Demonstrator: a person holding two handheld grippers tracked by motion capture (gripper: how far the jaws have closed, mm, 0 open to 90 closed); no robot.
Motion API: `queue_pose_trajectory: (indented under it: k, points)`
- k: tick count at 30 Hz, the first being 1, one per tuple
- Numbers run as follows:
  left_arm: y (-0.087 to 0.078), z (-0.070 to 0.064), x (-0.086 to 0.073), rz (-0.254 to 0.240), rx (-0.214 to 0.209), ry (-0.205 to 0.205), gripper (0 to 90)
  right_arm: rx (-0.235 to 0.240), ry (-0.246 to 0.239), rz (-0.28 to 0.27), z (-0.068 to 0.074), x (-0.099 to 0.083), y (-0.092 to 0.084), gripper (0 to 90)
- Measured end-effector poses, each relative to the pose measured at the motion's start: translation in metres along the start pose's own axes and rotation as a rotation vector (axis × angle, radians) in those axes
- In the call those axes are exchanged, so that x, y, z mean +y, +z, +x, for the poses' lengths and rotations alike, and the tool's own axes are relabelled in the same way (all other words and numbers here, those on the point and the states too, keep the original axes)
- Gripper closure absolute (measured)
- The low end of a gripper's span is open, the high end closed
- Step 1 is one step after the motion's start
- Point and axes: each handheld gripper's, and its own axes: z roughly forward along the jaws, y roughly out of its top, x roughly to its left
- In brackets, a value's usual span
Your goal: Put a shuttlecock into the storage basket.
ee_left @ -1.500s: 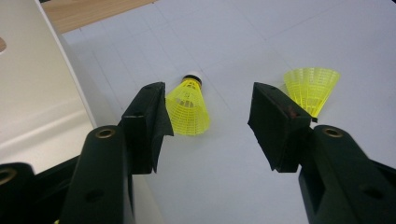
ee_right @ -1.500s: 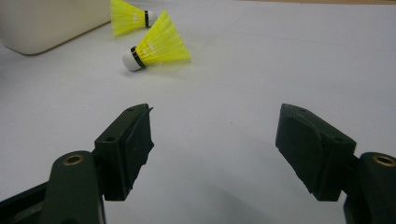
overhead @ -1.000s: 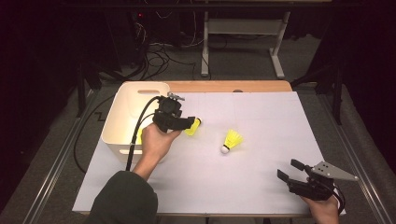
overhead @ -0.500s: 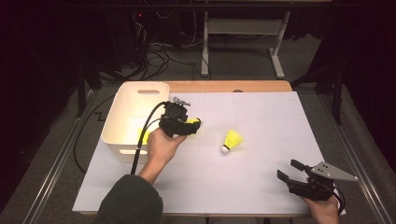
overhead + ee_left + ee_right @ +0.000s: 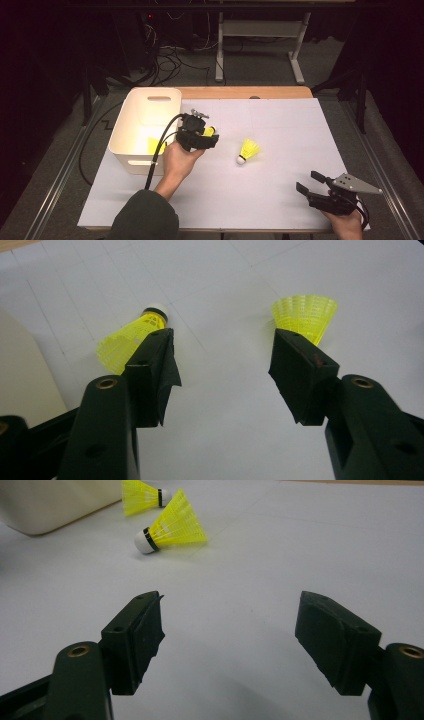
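Bin (image 5: pixel 131 150) sat far left, yellow item inside, probably shuttlecock. Left gripper (image 5: pixel 207 139) hovered wide open, empty, near shuttlecock (image 5: pixel 131 337) by left jaw; best shift left, straddle cork. Second shuttlecock (image 5: pixel 248 150) lay mid-table. Right gripper (image 5: pixel 311 183) idled open, empty.

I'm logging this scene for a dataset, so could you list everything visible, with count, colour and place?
shuttlecocks: three, yellow; one by the bin under the left gripper, one mid-table, one inside the bin
bin: one, white, table's left side
paper sheet: one, white, covers the table
table: one, wooden edge at the far side
left gripper: one, black, open, beside the bin
right gripper: one, black, open, near right corner
hands: two, one on each gripper; left sleeve dark green
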Motion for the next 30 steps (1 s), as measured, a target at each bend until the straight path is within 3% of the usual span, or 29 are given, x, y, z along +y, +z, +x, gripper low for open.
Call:
queue_pose_trajectory:
  k: [30]
  points:
    - [0.032, 0.001, -0.011, 0.053, 0.044, -0.034, 44.4, 0.005, -0.002, -0.001, 0.0, 0.0, 0.0, 27.4]
